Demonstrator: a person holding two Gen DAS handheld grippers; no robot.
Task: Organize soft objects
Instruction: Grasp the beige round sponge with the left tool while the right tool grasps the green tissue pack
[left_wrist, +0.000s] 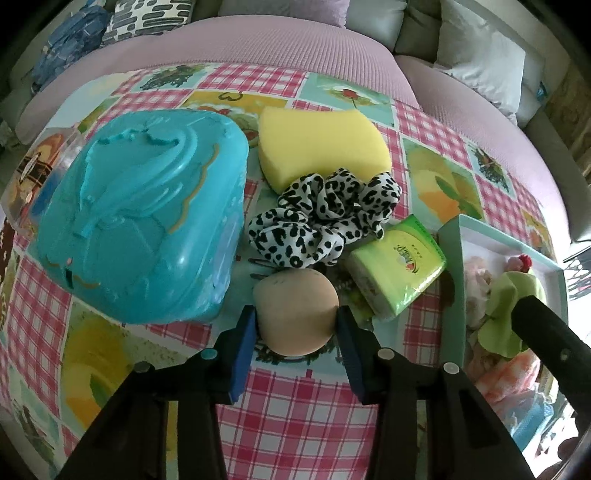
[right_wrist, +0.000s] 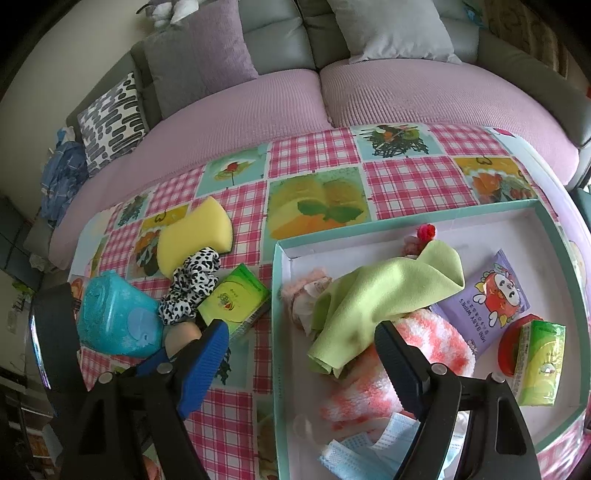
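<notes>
Left gripper (left_wrist: 295, 325) angled down over the checked cloth on the desk (left_wrist: 295, 406); its blue fingers (left_wrist: 243, 354) sit against both sides of a beige sponge puff (left_wrist: 295, 314), pads touching it. No earlier view to judge motion. The puff lies on the desk, crowded: teal plastic case (left_wrist: 144, 221) just beside it on the left, spotted scrunchie (left_wrist: 321, 218) and green tissue pack (left_wrist: 397, 266) close behind. A yellow sponge (left_wrist: 321, 144) touches the scrunchie toward the far edge, near the sofa (left_wrist: 258, 40).

Right gripper (right_wrist: 303, 354) hangs over the left edge of the shallow box (right_wrist: 275, 295), fingers wide apart, nothing between them. The box holds a green cloth (right_wrist: 388, 288), pink striped sock (right_wrist: 436, 343), wipes packet (right_wrist: 487, 299), second tissue pack (right_wrist: 539, 362) and face masks (right_wrist: 354, 454). Its far right corner is bare. Open cloth lies along the near edge under the left gripper.
</notes>
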